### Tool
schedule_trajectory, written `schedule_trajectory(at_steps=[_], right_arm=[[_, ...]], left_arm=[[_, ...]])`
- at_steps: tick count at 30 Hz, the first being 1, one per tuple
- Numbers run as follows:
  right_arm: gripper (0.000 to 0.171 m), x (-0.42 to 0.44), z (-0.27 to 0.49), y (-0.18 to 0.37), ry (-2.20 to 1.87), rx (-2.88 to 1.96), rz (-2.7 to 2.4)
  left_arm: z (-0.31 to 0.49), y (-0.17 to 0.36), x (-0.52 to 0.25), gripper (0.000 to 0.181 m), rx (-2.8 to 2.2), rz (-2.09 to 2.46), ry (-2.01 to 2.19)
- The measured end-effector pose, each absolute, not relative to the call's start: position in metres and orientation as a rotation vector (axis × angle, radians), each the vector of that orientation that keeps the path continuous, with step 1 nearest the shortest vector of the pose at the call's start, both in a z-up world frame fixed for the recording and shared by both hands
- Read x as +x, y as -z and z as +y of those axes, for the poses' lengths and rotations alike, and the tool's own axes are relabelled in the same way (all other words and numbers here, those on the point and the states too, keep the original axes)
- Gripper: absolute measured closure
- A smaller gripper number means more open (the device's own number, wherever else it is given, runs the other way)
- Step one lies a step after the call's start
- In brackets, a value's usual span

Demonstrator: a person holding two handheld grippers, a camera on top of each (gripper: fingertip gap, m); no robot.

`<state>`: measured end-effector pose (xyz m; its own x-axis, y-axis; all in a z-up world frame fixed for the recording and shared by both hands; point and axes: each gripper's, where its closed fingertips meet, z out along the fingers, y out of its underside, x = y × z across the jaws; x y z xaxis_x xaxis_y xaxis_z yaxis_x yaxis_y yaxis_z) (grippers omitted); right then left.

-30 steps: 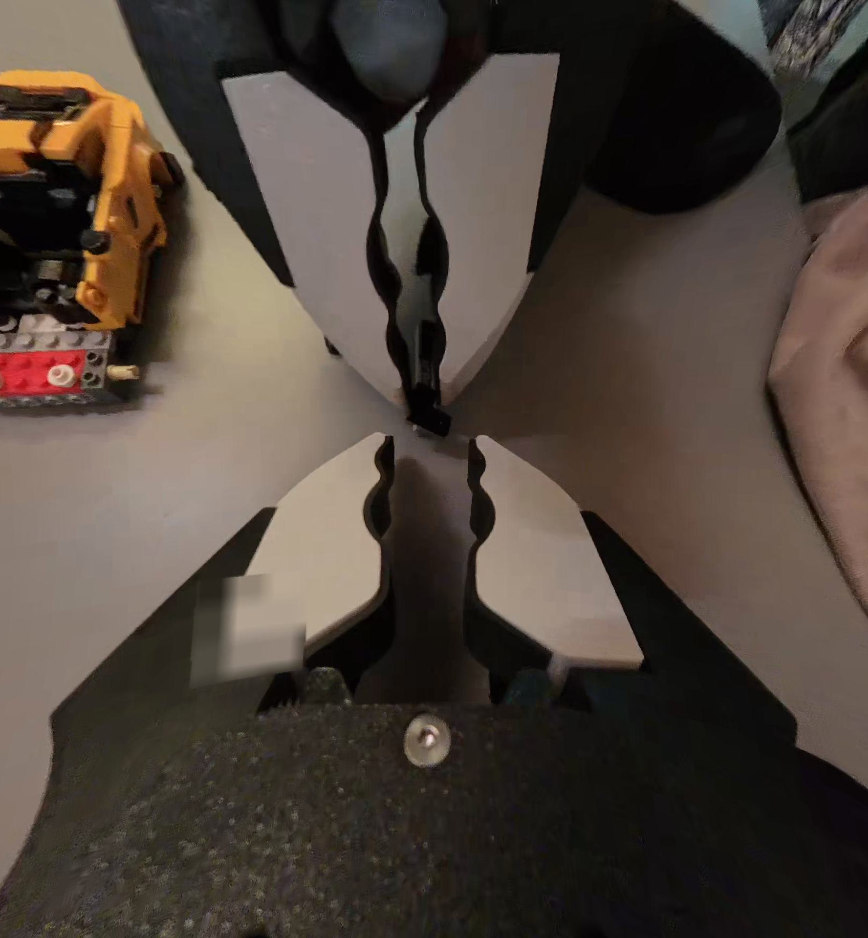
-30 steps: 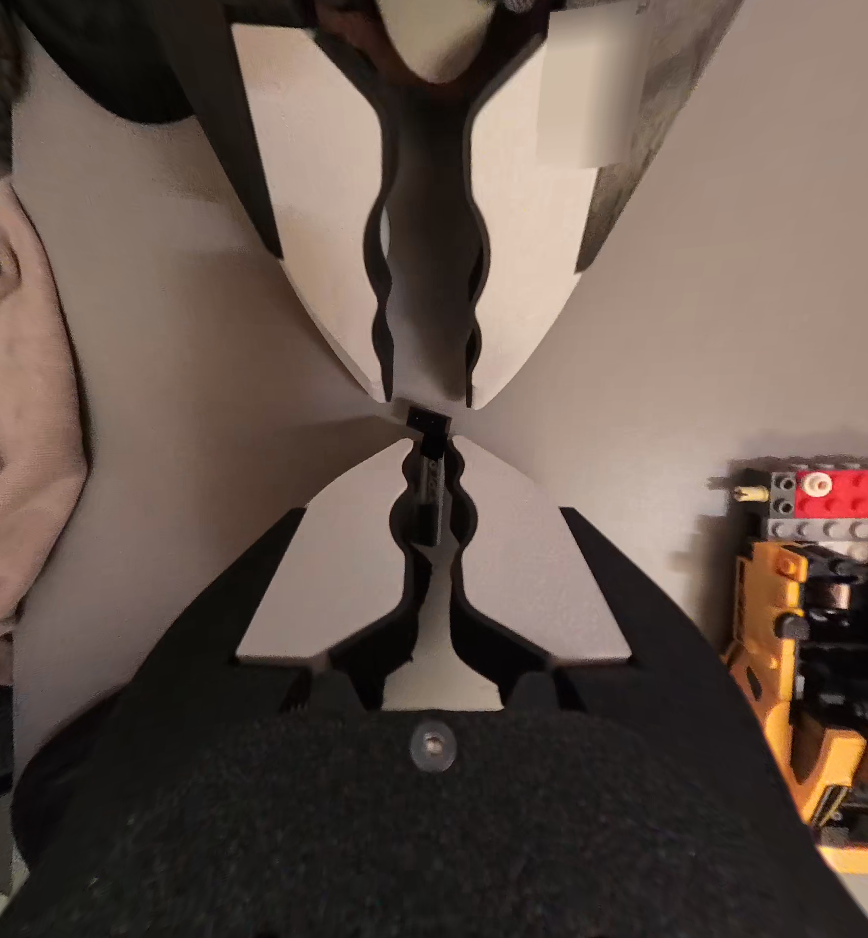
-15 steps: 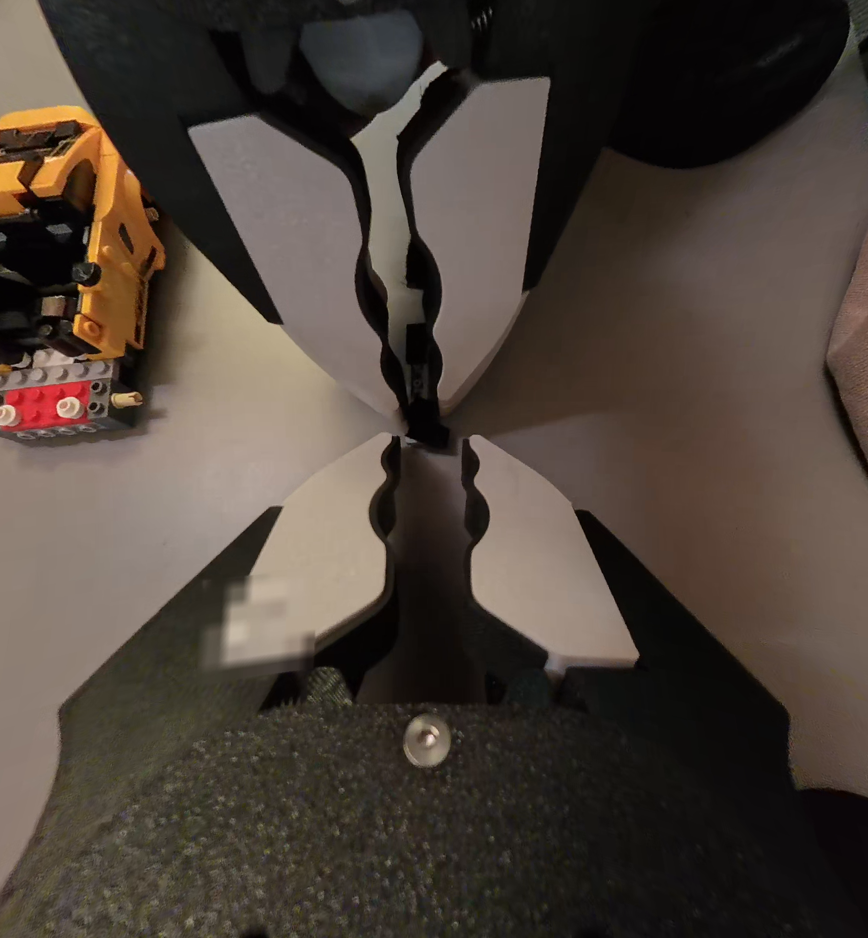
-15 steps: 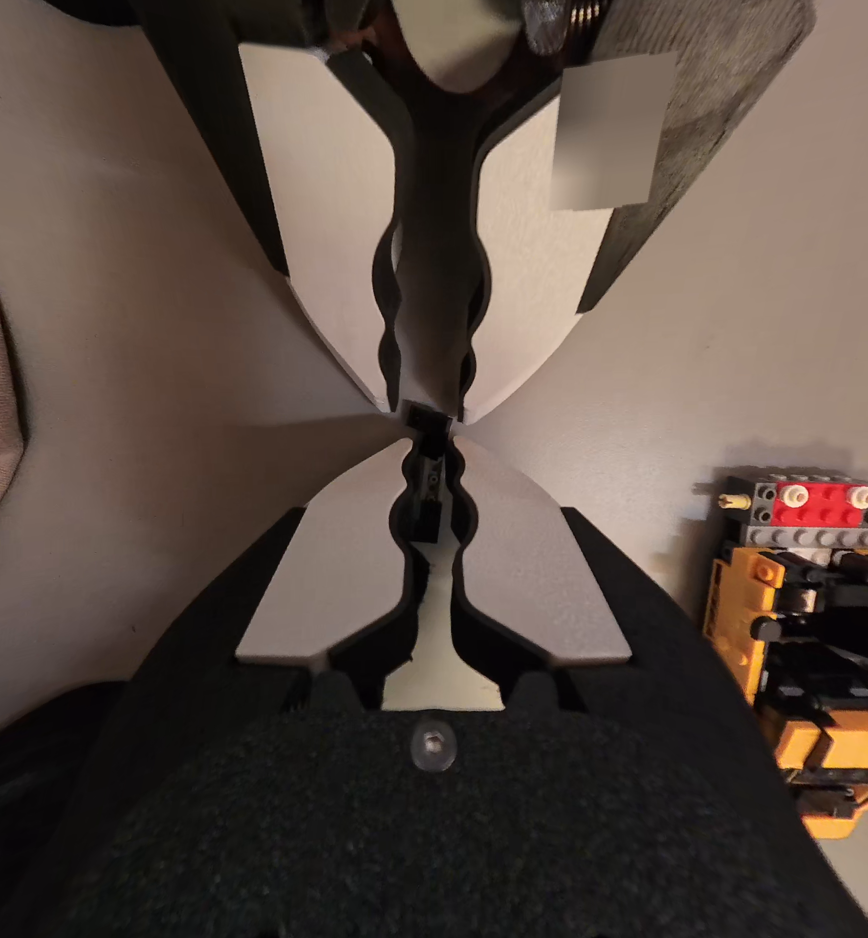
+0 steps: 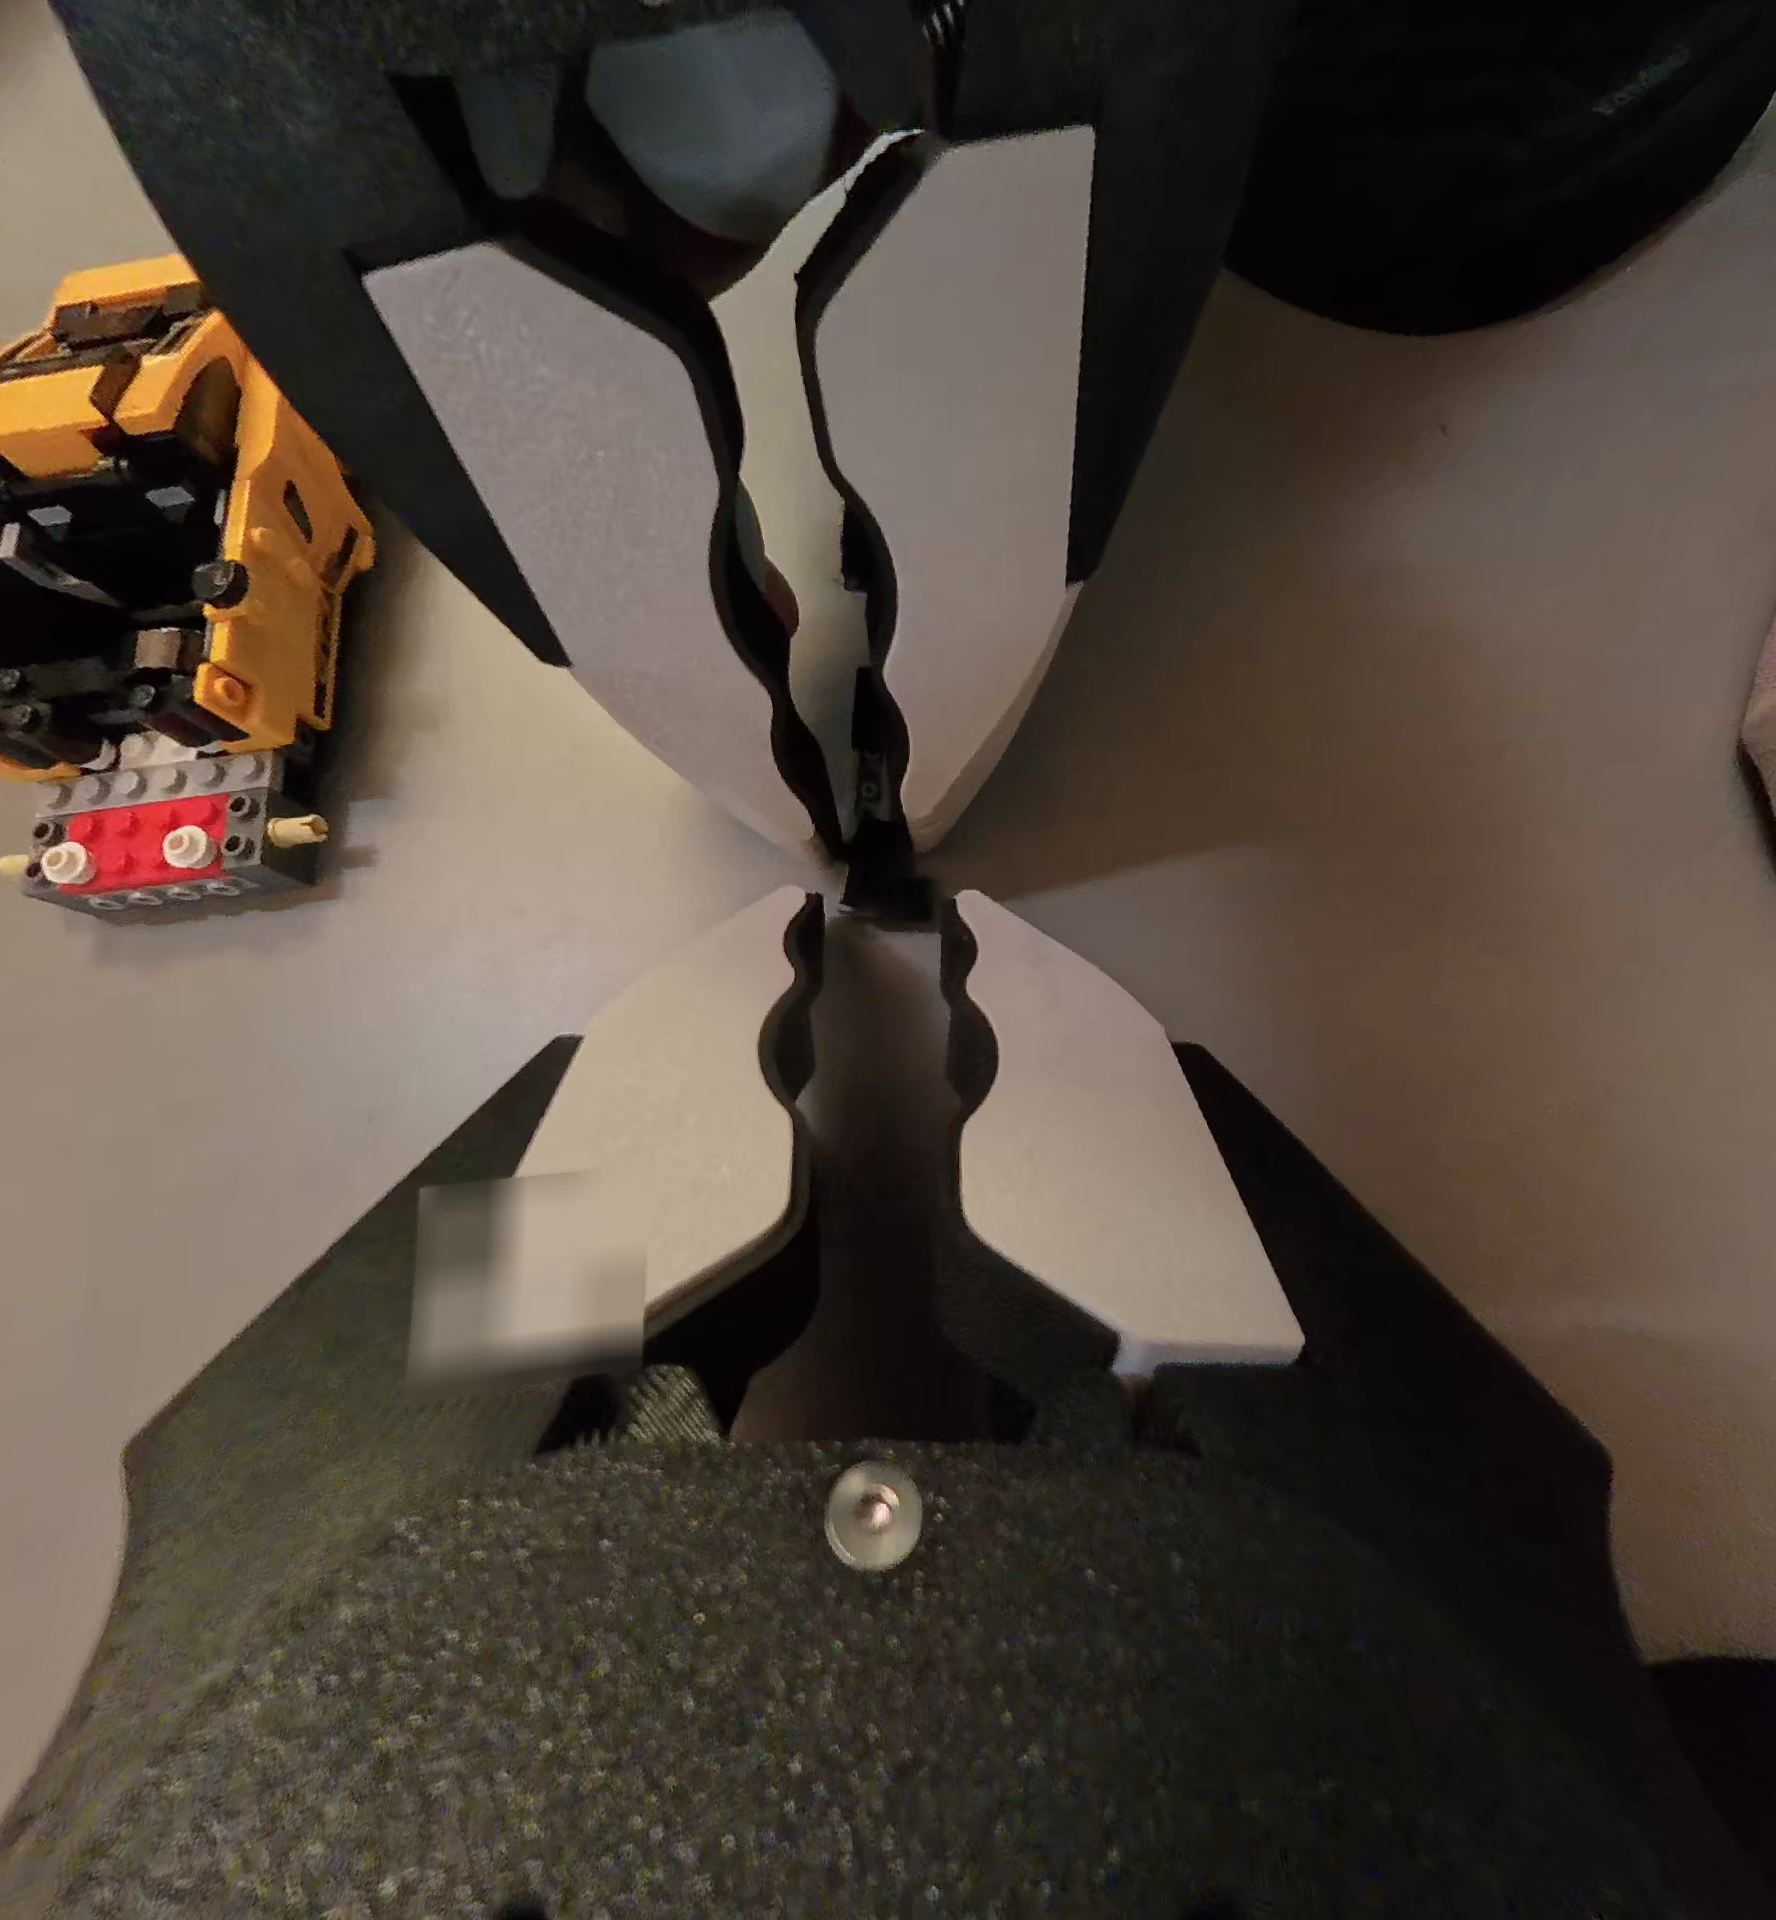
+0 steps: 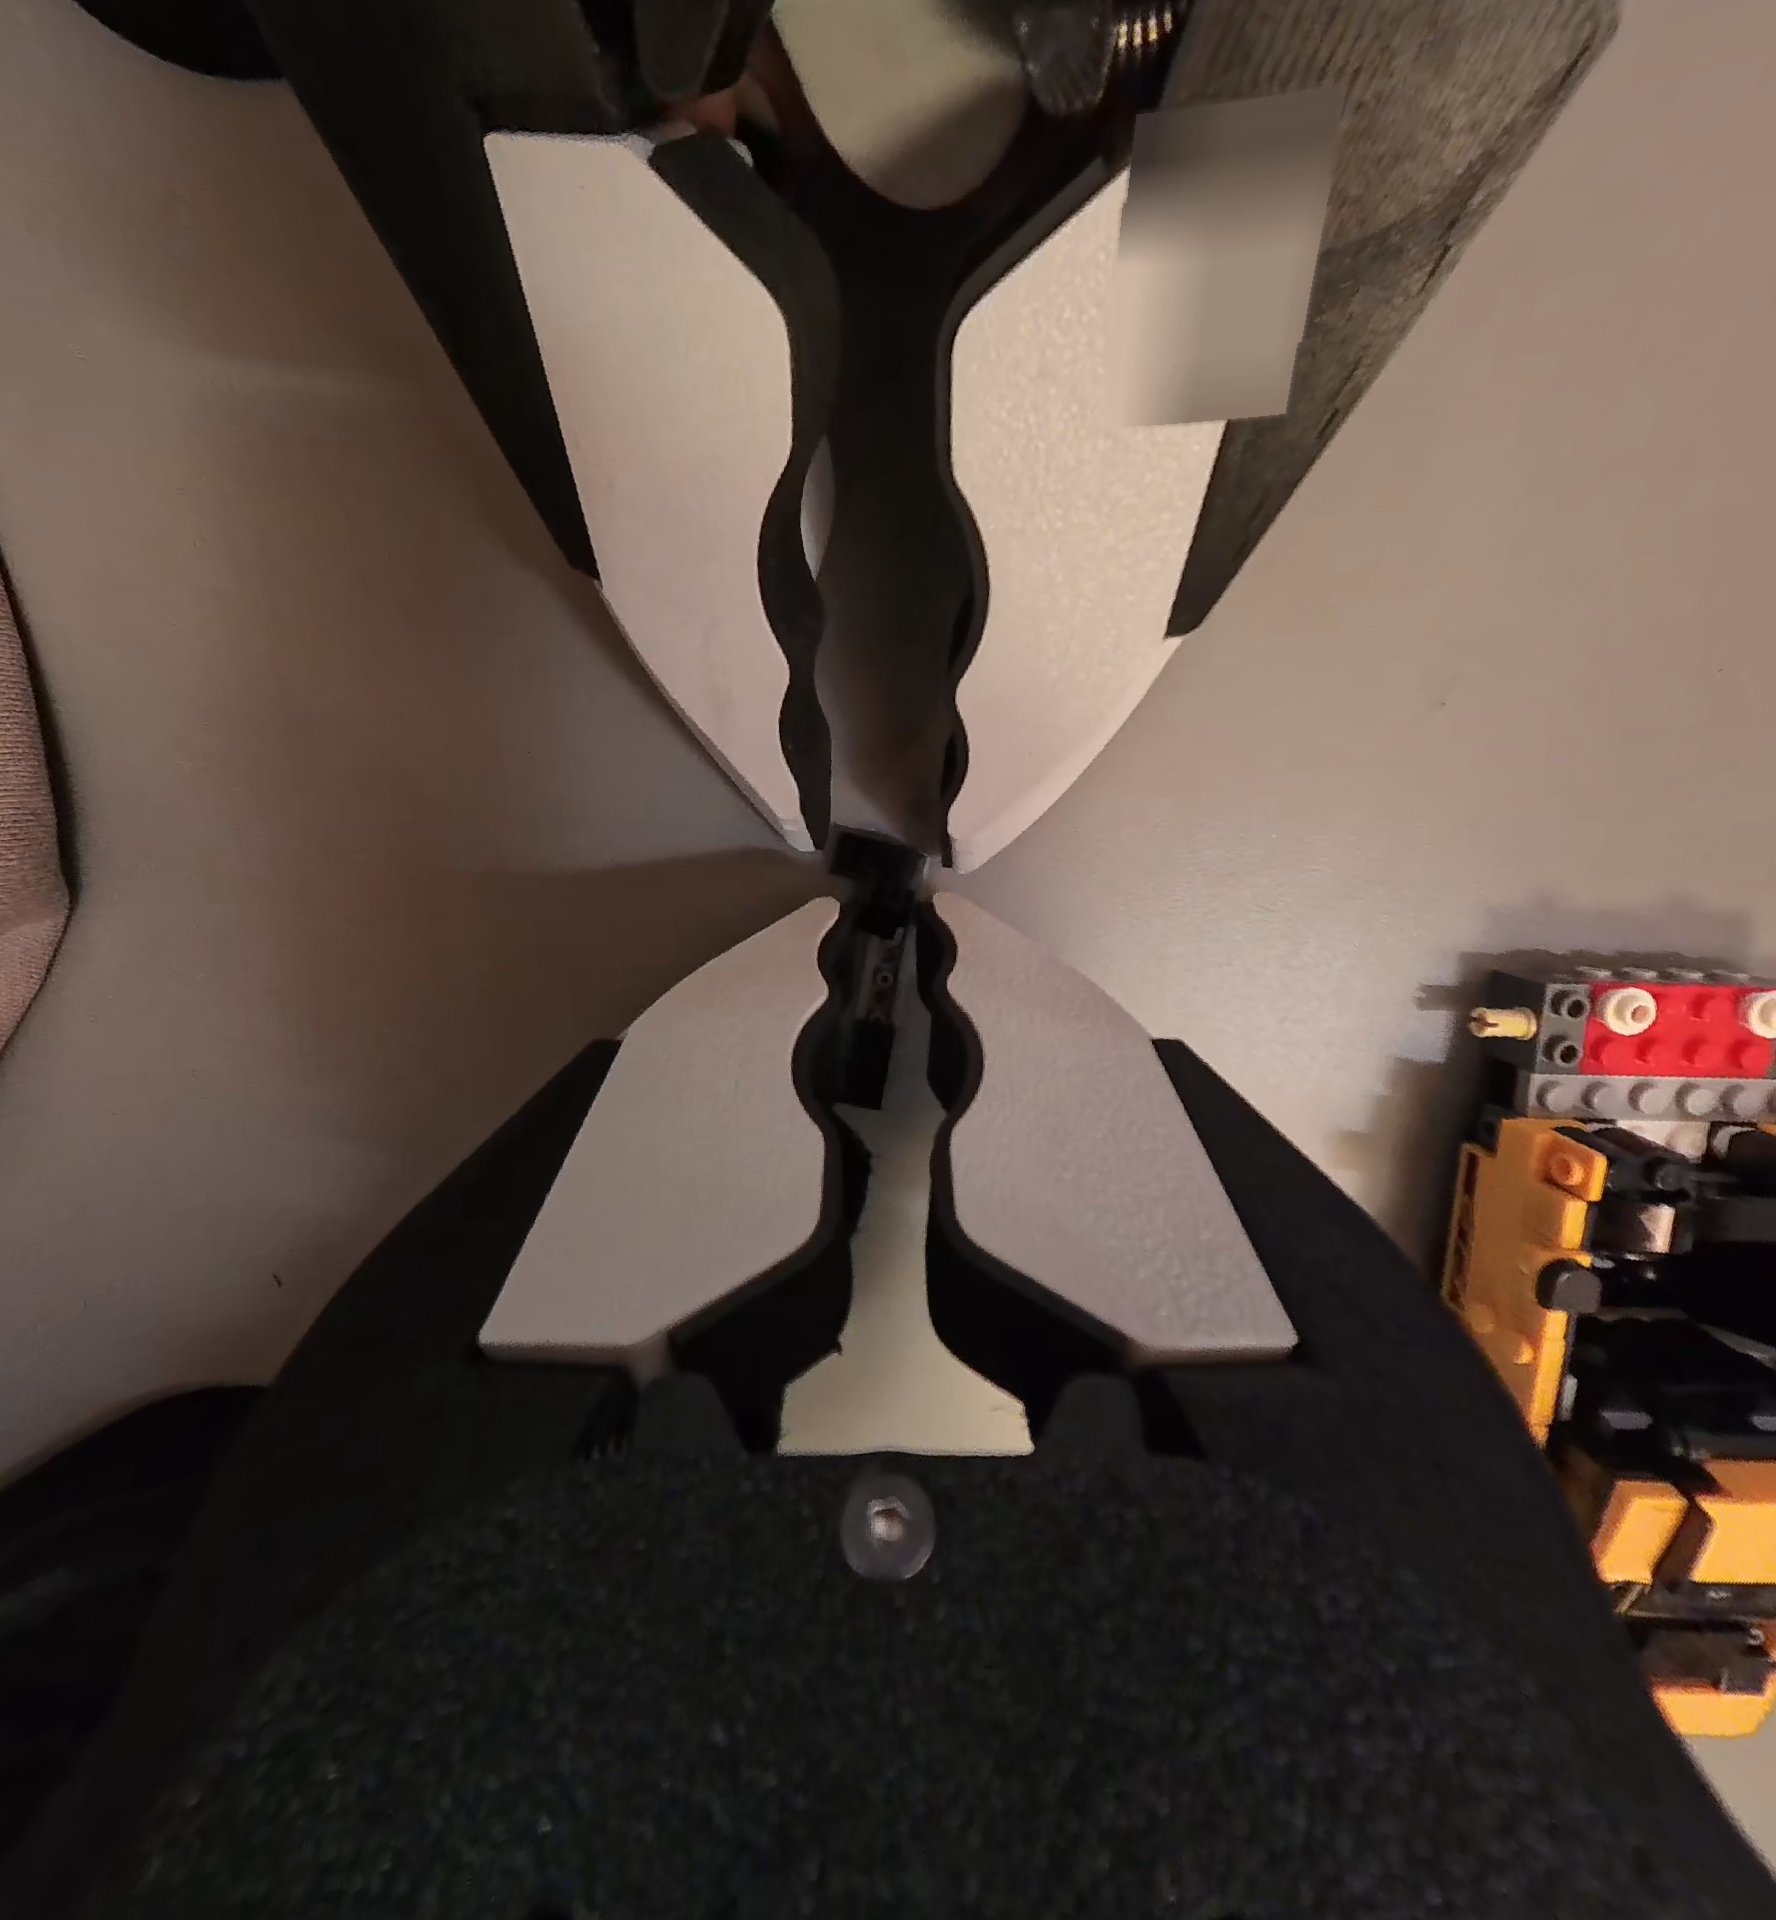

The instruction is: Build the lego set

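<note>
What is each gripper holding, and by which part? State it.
The right gripper pinches a small black lego piece along its sides, its end poking out past the fingertips. The left gripper, open, holds nothing.

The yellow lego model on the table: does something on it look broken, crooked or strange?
Nothing stands out. The yellow lego model rests flat on the table, apart from both grippers. Its top is open and its red plate uncovered, as in an unfinished build.

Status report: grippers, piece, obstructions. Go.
Right gripper shut on black piece. Left gripper open, tip to tip with it. Model on table, off to the side. Nothing between.
</note>
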<state>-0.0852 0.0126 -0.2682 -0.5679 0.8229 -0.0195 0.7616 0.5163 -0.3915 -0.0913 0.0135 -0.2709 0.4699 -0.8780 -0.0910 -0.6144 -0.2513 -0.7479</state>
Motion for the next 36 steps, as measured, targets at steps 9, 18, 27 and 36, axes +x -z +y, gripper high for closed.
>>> schedule_trajectory(at_steps=[9,18,27,36], right_arm=[[0.159,-0.0847,0.0127,0.2685,-0.562,-1.371,-2.586],[0.155,-0.0836,0.0113,0.2657,-0.603,-1.375,-2.581],[0.155,-0.0840,0.0120,0.2651,-0.634,-1.362,-2.565],[0.156,-0.0877,0.0124,0.2676,-0.649,-1.375,-2.554]], left_arm=[[0.0140,0.2710,-0.0903,0.160,-1.968,1.240,0.441],[0.0139,0.2712,-0.0901,0.162,-1.976,1.232,0.452],[0.0136,0.2710,-0.0900,0.162,-1.975,1.232,0.458],[0.0124,0.2705,-0.0886,0.162,-1.957,1.251,0.451]])
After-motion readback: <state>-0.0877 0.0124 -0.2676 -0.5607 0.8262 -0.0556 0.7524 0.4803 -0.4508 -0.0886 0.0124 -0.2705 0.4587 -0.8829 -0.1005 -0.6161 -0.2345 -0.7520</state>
